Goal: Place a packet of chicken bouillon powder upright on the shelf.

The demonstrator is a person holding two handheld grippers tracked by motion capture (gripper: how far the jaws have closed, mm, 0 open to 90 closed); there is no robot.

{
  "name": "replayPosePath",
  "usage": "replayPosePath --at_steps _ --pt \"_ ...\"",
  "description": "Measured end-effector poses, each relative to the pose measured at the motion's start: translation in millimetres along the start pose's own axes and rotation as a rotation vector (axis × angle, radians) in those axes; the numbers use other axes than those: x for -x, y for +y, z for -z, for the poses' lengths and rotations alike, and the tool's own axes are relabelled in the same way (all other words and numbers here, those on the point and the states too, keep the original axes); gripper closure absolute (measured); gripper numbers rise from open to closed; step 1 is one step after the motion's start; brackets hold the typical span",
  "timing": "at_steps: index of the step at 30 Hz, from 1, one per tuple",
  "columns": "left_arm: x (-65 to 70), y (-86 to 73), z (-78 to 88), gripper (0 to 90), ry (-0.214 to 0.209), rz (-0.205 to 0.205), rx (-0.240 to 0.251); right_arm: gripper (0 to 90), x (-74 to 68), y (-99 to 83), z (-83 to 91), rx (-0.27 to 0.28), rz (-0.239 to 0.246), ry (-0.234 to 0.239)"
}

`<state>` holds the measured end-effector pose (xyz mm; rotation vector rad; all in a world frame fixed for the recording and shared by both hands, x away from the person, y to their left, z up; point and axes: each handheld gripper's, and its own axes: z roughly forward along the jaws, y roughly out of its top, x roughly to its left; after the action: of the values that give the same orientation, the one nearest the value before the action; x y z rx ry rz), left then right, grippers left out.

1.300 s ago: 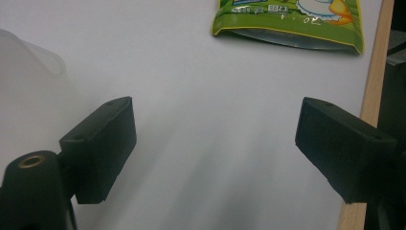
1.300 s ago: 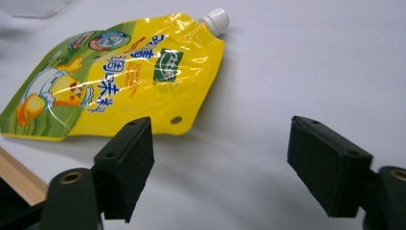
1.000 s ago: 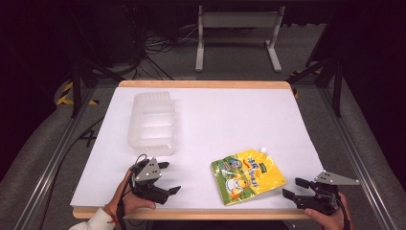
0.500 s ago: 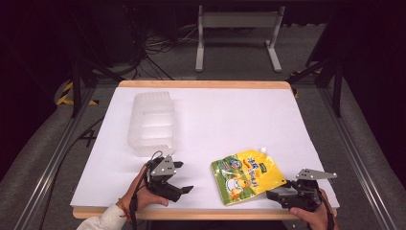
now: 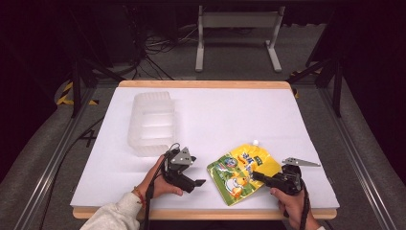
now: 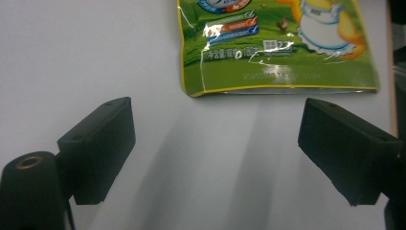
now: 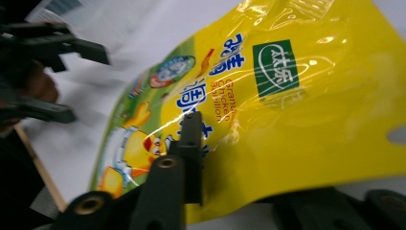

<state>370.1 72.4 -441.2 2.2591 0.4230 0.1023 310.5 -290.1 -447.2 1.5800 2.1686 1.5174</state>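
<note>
Right gripper (image 5: 258,175) jaws closing on pouch (image 5: 242,171) (yellow-green)

Lab, dark room, cables (image 5: 158,45), metal stand (image 5: 237,33), white-topped table (image 5: 230,115)

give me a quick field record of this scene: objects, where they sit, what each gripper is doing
surface: white table top
pouch: yellow-green spouted pouch, lying flat near the front edge
container: clear plastic container, back left, apart from the pouch
right gripper: right gripper has just been closing, jaws clamped on the pouch's right edge
left gripper: left gripper open, nothing between its jaws, just short of the pouch's bottom edge
</note>
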Motion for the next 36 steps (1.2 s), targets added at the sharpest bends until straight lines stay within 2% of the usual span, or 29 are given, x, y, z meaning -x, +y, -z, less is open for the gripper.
replayPosePath --at_steps 1,3,6,7,8,9,10,11,12,15,16,17,18,19,20,23,24,25,26,27,29,31,34,35,36 --pt "-1.1 1.3 -1.3 13.0 -0.014 0.019 0.011 81.1 -2.5 2.9 2.8 0.027 0.015 0.035" --pt "-2.4 6.5 -2.3 13.1 -0.026 0.017 0.022 85.8 -9.4 7.8 6.6 0.052 0.056 0.065" --pt "-1.6 13.5 -2.0 13.8 -0.05 0.015 0.051 89.9 -27.7 16.2 11.4 0.087 0.154 0.101" --pt "0.6 21.5 -2.8 14.5 -0.055 0.003 0.065 90.0 -36.0 19.9 12.3 0.096 0.195 0.117" --pt "1.5 25.4 -3.1 15.1 -0.063 -0.005 0.071 90.0 -41.3 21.9 12.7 0.097 0.217 0.126" --pt "1.5 25.4 -3.1 15.7 -0.063 -0.005 0.071 90.0 -41.3 21.9 12.7 0.097 0.217 0.126" --pt "2.6 32.1 -4.1 16.1 -0.048 -0.028 0.082 90.0 -55.0 26.6 11.6 0.1 0.266 0.146" --pt "1.5 34.4 -4.6 16.7 -0.052 -0.029 0.088 90.0 -59.4 27.9 11.1 0.1 0.286 0.148" --pt "0.2 35.7 -5.0 17.1 -0.072 -0.014 0.097 90.0 -64.7 29.6 10.3 0.101 0.314 0.152" --pt "-3.0 37.0 -2.9 17.8 -0.107 -0.011 0.118 90.0 -76.8 33.9 6.5 0.097 0.355 0.163" --pt "-3.0 36.4 -0.2 22.8 -0.122 -0.019 0.127 90.0 -79.8 34.8 5.6 0.096 0.366 0.169" --pt "-3.0 36.4 -0.2 25.9 -0.122 -0.019 0.127 90.0 -79.8 34.8 5.6 0.096 0.366 0.169" --pt "-2.7 35.3 5.6 31.8 -0.114 -0.025 0.141 90.0 -85.0 37.0 4.5 0.095 0.392 0.171" --pt "-2.7 35.3 5.6 34.9 -0.114 -0.025 0.141 90.0 -86.5 37.5 4.1 0.094 0.398 0.171" --pt "-3.5 33.7 11.0 39.7 -0.086 -0.022 0.154 90.0 -88.3 38.4 4.1 0.095 0.41 0.171" --pt "-7.6 30.7 17.7 51.9 -0.076 0.005 0.18 90.0 -92.0 40.7 3.9 0.099 0.426 0.169" --pt "-7.6 30.7 17.7 52.4 -0.076 0.005 0.18 90.0 -92.0 40.7 3.9 0.099 0.426 0.169" --pt "-6.8 30.2 20.6 52.6 -0.051 -0.001 0.18 90.0 -95.0 42.5 2.5 0.098 0.438 0.176" --pt "-6.8 30.2 20.6 52.4 -0.051 -0.001 0.18 90.0 -97.1 43.6 1.8 0.095 0.455 0.177" --pt "-7.2 30.0 21.4 50.2 -0.051 0.0 0.184 90.0 -98.8 44.3 1.4 0.092 0.469 0.179" --pt "-8.2 28.9 24.2 39.6 -0.048 0.014 0.194 90.0 -103.6 46.5 0.5 0.09 0.499 0.184" --pt "-10.4 26.7 29.3 38.5 -0.067 0.016 0.208 90.0 -109.6 48.5 -0.7 0.084 0.531 0.196" --pt "-9.1 25.7 33.2 35.5 -0.062 0.002 0.211 90.0 -116.3 52.0 -2.3 0.066 0.578 0.206" --pt "-9.1 25.7 33.2 36.2 -0.062 0.002 0.211 90.0 -116.3 52.0 -2.3 0.066 0.578 0.206" --pt "-7.4 25.1 36.1 36.2 -0.058 0.001 0.226 90.0 -118.1 53.7 -2.2 0.066 0.599 0.207"
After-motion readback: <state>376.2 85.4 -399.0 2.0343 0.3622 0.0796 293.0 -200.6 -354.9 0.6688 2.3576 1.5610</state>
